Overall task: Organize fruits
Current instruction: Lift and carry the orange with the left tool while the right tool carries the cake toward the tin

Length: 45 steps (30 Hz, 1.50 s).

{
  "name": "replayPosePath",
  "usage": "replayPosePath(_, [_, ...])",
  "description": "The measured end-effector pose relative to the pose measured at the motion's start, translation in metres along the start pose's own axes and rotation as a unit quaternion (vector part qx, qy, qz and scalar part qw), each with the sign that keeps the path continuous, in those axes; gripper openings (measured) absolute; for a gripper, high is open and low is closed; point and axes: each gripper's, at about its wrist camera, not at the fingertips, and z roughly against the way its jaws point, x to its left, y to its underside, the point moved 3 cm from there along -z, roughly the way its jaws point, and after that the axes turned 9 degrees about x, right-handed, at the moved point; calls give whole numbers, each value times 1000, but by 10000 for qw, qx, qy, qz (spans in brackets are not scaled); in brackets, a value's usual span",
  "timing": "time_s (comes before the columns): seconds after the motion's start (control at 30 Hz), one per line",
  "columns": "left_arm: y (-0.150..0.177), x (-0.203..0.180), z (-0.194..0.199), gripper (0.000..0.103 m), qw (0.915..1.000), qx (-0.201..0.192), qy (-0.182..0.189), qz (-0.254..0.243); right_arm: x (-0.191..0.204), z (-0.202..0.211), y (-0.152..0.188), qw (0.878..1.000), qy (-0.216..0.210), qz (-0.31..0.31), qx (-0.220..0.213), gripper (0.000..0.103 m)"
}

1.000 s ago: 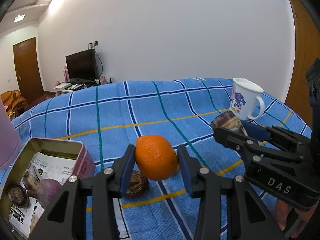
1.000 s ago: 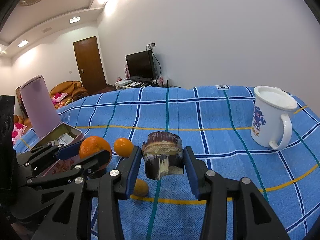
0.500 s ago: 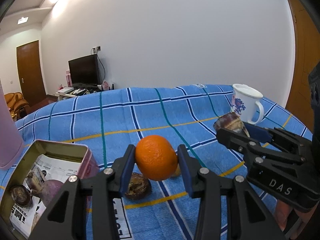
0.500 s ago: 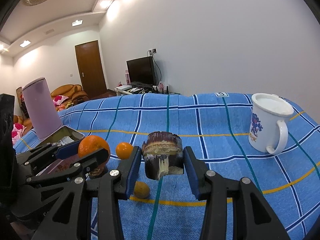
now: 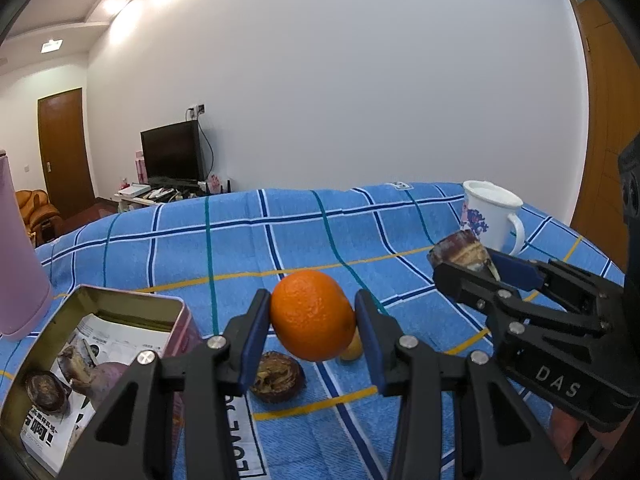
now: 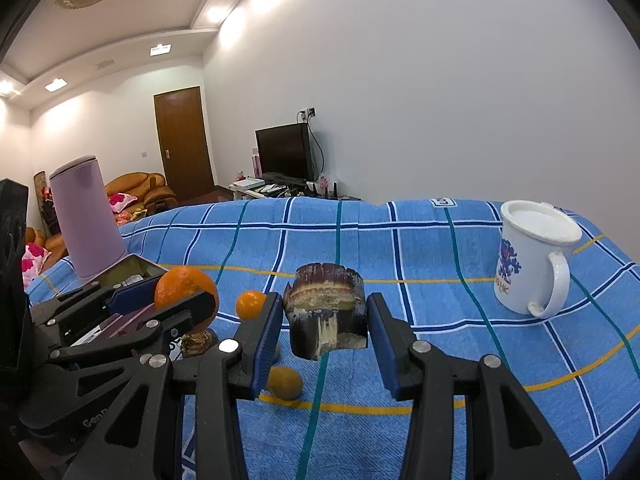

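Holding both loads above the blue plaid surface (image 5: 400,232), your left tool (image 5: 314,320) clamps the large orange (image 5: 313,314) and your right tool (image 6: 326,316) clamps a dark cut chunk (image 6: 326,312). The open tin (image 5: 132,300) already contains some pieces; a small orange (image 6: 251,304), a yellowish fruit (image 6: 284,382) and a brown piece (image 5: 276,376) remain out.
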Motion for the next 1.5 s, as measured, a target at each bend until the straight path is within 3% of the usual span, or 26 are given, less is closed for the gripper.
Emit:
replayPosePath(0.87, [4,2,25,44,9981,-604,-96,23,14,18,7,9990,-24,214,-392,45])
replayPosePath(1.5, [5,2,27,44,9986,-519,-110,42,21,26,10,9984,-108,275,-479,45])
